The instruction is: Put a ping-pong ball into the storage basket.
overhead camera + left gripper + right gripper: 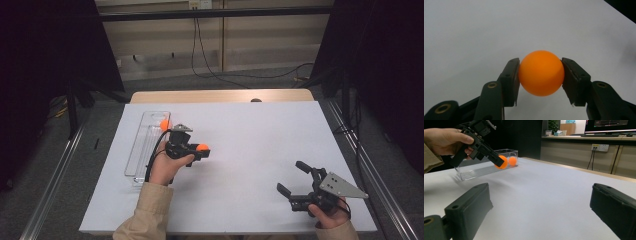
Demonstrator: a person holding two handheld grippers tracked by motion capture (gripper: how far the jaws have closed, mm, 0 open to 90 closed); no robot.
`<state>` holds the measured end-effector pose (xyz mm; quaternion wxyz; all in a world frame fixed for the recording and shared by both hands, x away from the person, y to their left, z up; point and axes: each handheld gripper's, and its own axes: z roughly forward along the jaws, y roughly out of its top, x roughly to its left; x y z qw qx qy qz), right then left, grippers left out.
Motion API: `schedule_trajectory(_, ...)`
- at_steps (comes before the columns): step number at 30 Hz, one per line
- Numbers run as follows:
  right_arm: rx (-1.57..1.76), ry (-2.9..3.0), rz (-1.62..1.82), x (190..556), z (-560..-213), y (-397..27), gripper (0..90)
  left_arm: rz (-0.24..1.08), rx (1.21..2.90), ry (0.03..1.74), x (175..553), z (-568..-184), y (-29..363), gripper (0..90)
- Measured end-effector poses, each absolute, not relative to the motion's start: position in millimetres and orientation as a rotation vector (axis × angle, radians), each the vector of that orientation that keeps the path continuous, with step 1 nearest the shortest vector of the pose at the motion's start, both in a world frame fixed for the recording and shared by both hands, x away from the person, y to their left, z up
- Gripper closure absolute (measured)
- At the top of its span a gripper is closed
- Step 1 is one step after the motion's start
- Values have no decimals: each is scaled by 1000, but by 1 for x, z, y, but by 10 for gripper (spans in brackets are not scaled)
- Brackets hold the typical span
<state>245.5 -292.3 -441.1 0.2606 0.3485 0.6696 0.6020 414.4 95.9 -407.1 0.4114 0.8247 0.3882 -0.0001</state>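
Orange ball [541, 73] sits clamped in my L gripper [199, 148], center-left of frame; clear tray [145, 145] lies just left. R gripper [295, 179] idles wide open, empty, lower right.

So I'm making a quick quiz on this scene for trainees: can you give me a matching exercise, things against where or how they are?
Things:
1. left tongs
2. right tongs
3. second orange ball
4. clear tray

States or places:
A. lies inside the clear tray, at its far end
B. open, nothing between them
C. shut on an orange ball, held above the white sheet
D. lies along the left edge of the white sheet

Pairs: 1-C, 2-B, 3-A, 4-D
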Motion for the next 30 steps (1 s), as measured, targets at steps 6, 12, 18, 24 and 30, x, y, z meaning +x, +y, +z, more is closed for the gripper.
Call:
schedule_trajectory(6, 944, 1813, 1630, 246, -441, -292, 26, 1, 2061, 991, 415, -405, 101, 508)
schedule_trajectory(12, 943, 1814, 1630, 246, -441, -292, 26, 0, 2054, 998, 415, -403, 105, 508)
schedule_trajectory(18, 943, 1814, 1630, 246, -441, -292, 26, 2, 2056, 1002, 415, -401, 107, 507)
schedule_trajectory(24, 943, 1813, 1631, 246, -441, -292, 26, 5, 2050, 1006, 415, -400, 110, 508)
schedule_trajectory(30, 941, 1815, 1632, 246, -441, -292, 26, 4, 2051, 1008, 415, -398, 114, 508)
